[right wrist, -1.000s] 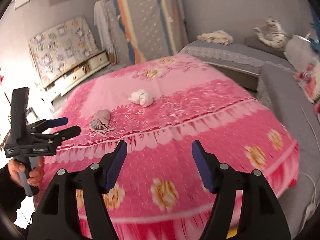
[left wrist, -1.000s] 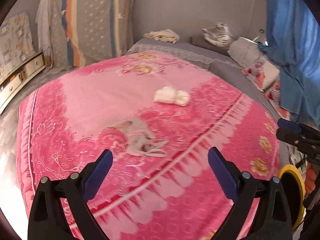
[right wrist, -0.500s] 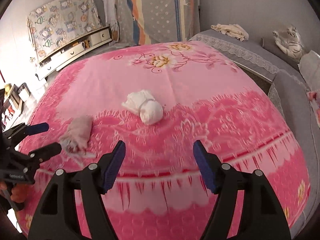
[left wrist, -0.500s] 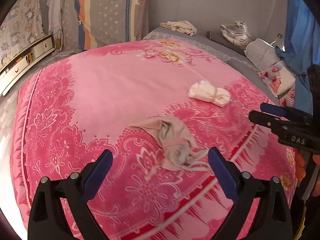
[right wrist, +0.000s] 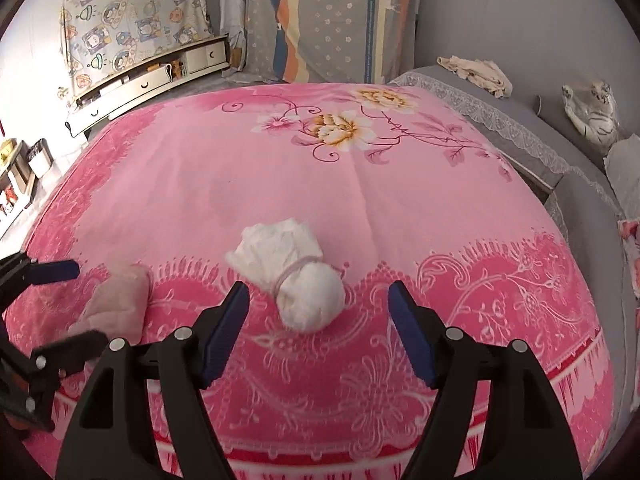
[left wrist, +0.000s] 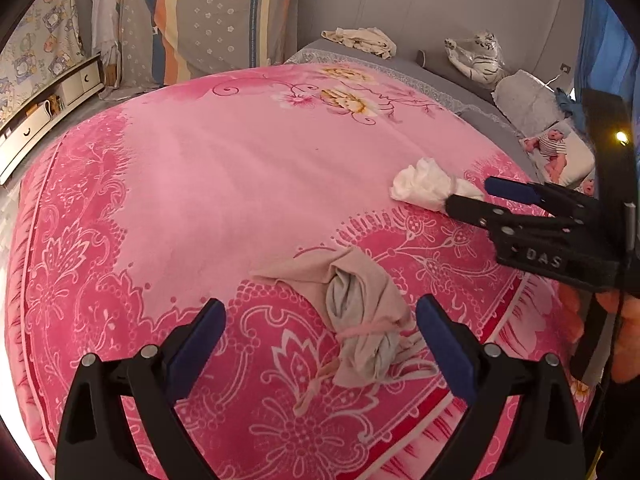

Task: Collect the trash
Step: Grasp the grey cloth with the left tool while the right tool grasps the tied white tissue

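Two tied cloth bundles lie on a pink flowered bedspread (left wrist: 208, 184). A beige-grey bundle (left wrist: 360, 320) bound with pink string lies between the fingers of my left gripper (left wrist: 320, 306), nearer the right finger. That gripper is open and its pads are clear of the cloth. A white bundle (right wrist: 296, 280) tied with string lies just ahead of my right gripper (right wrist: 318, 292), whose jaws stand open on either side without pressing it. The left wrist view shows the right gripper (left wrist: 470, 194) at the near end of the white bundle (left wrist: 420, 186). At the left edge of the right wrist view are the beige bundle (right wrist: 120, 304) and the left gripper (right wrist: 86, 304).
A grey bed (right wrist: 532, 132) with a lace edge runs along the far right, bearing a toy tiger (right wrist: 596, 112) and a cream cloth (right wrist: 476, 70). A striped mattress (right wrist: 320, 16) leans on the back wall. White drawers (right wrist: 152, 76) stand at the left. A hand (left wrist: 616, 320) holds the right gripper.
Both grippers have moved forward and down over the bedspread. The right one has come up to the white bundle, the left one to the beige bundle. Neither has shut.
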`<state>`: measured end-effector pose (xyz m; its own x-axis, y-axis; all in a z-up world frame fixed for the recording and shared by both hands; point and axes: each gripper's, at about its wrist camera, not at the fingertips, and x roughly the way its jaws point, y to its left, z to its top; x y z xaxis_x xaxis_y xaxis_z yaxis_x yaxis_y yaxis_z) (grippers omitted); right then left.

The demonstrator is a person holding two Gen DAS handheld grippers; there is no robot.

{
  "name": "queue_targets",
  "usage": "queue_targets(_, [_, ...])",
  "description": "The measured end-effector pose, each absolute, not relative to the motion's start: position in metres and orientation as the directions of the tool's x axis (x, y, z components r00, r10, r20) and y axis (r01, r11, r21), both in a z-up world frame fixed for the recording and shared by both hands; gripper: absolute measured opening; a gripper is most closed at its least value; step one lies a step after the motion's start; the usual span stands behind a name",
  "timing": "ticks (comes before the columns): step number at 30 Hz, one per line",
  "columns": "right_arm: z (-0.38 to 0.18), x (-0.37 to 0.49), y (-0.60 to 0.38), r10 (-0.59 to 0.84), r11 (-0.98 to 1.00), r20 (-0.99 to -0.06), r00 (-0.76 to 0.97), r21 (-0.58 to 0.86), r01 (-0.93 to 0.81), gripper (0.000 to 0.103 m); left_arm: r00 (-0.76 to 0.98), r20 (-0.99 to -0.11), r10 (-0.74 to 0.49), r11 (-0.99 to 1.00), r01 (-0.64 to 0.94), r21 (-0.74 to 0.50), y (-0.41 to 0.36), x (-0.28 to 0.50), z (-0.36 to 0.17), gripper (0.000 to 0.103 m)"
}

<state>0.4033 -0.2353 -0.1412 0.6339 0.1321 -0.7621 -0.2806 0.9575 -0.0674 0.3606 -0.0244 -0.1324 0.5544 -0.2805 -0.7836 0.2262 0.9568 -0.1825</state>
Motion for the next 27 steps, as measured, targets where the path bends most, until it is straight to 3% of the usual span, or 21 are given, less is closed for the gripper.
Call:
queue_targets(6, [-0.15,0.42,-0.228,0.144,0.952,-0.773,0.618,-0.064,-0.301,0.068,0.545,-0.788,-0.288,0.954,0.232,-0.189,-0.029,0.366,-0.138,0.091])
queue_targets(12, [-0.16,0.435,-0.224,0.167,0.949,-0.793,0.585,-0.033,-0.314,0.068,0.54,-0.793,-0.282,0.955,0.233,-0.181,-0.032,0.371,-0.145,0.081])
queue_targets(15, [-0.162,0.435,-0.224,0.186,0.948,-0.8,0.571,-0.005,-0.317,0.053,0.544,-0.792,-0.277,0.956,0.239,-0.17,-0.035,0.368,-0.144,0.065])
queue_targets(17, [-0.161,0.433,-0.222,0.216,0.943,-0.802,0.557,0.024,-0.331,0.034,0.541,-0.791,-0.285,0.953,0.246,-0.176,-0.035,0.367,-0.144,0.048])
queue_targets(19, [-0.159,0.429,-0.22,0.211,0.941,-0.804,0.557,0.012,-0.338,0.032,0.536,-0.791,-0.296,0.95,0.254,-0.184,-0.038,0.364,-0.143,0.034])
queue_targets(27, [-0.148,0.413,-0.232,0.257,0.946,-0.808,0.53,0.097,-0.31,0.029,0.55,-0.788,-0.279,0.955,0.248,-0.165,-0.037,0.344,-0.131,0.028])
